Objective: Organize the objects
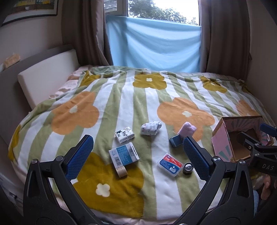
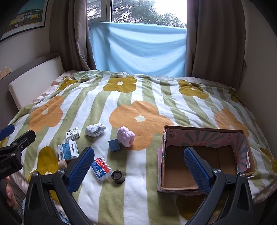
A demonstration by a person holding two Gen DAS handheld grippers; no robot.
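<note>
Both hand-held grippers, left (image 1: 136,152) and right (image 2: 138,161), hang wide open and empty, so I'd take the floss case (image 2: 101,167) just ahead-left of the right one first, squarely, into the box (image 2: 242,138).

This is a bedroom in someone's home. A bed (image 2: 138,199) fills most of the room, spread with a soft blanket (image 2: 121,107) striped green and white with big orange and mustard flowers. A padded headboard (image 2: 34,81) stands along the left side. Brown curtains (image 2: 213,38) frame a window (image 2: 147,10) looking onto trees, a pale blue cloth (image 2: 138,50) covers its lower part, and a framed picture (image 2: 26,15) hangs on the wall.
</note>
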